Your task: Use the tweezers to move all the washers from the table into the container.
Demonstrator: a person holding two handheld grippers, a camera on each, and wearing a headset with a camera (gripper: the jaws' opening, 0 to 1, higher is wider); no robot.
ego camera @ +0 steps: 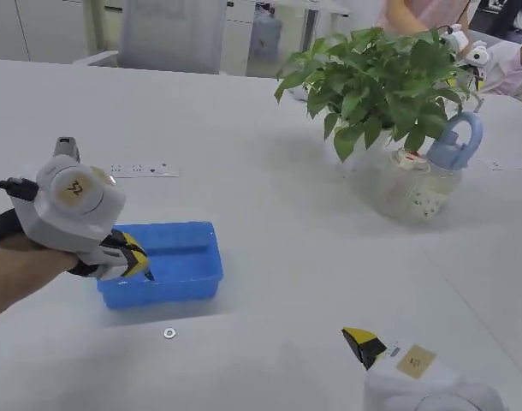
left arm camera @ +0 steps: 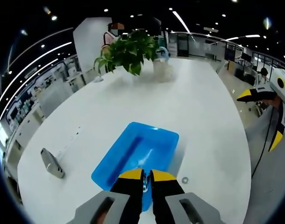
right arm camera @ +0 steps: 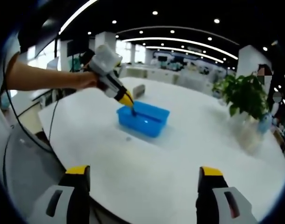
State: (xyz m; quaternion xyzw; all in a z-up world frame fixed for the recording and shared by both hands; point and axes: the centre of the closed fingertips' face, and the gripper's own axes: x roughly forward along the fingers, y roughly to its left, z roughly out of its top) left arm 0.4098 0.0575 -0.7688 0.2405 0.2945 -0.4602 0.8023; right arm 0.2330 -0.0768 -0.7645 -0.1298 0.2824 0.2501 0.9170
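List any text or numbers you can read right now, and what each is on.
"32", tilted, probably: round sticker on the left claw.
Too blurred to read: square sticker on the right claw.
Too small to read: marks on the white strip on the table.

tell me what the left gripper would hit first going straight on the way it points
Most likely the inside of the blue rectangular plastic container: the left gripper points down into it, thin metal tweezers leading. Depth is unclear.
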